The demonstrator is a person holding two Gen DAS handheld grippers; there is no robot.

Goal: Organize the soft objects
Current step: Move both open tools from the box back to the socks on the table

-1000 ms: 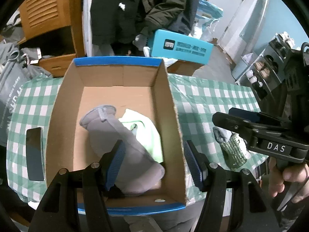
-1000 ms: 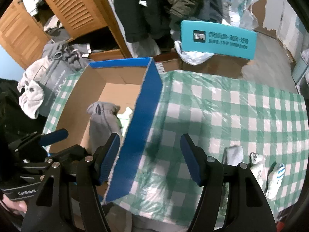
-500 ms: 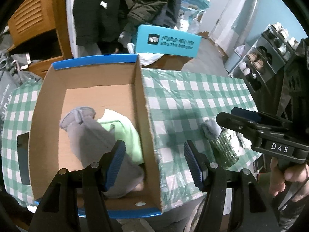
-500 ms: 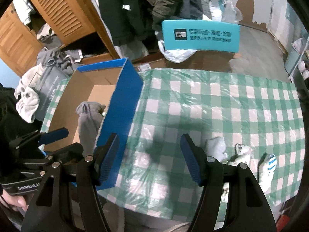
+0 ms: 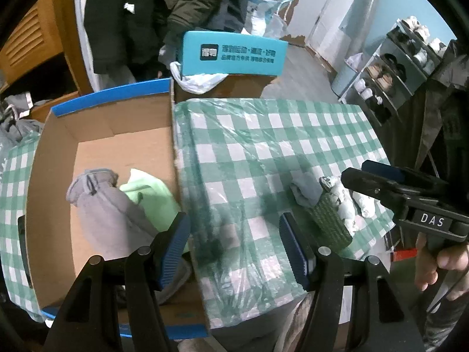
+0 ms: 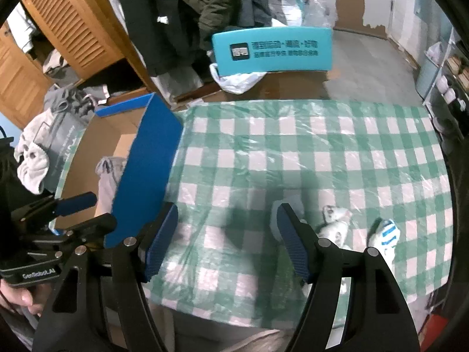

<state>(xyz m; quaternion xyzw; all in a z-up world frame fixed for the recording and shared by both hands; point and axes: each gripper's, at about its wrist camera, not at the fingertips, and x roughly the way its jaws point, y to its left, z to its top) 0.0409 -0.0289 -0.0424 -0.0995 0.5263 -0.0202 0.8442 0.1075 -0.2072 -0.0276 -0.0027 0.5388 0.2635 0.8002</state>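
A cardboard box with a blue rim [image 5: 111, 96] stands on the left of the green checked table [image 5: 263, 146]. In it lie a grey garment [image 5: 108, 208] and a pale green cloth [image 5: 149, 193]. My left gripper [image 5: 234, 243] hangs open across the box's right wall, nothing between its fingers. At the table's right edge lie a grey sock [image 5: 304, 190], a dark green knitted sock [image 5: 331, 220] and white patterned socks [image 6: 334, 223], with a blue-striped sock [image 6: 384, 234] beside them. My right gripper [image 6: 227, 234] is over bare cloth just left of the socks, its jaws opening and empty.
A teal carton [image 5: 231, 52] sits on a brown box behind the table. Dark coats hang behind it beside a wooden louvred cabinet [image 6: 73, 23]. A shoe rack [image 5: 395, 58] stands at the right. A grey bag and towel [image 6: 44, 152] lie left of the box.
Both grippers have moved right, away from above the box and toward the socks. The box has slid left in both views and the socks are closer.
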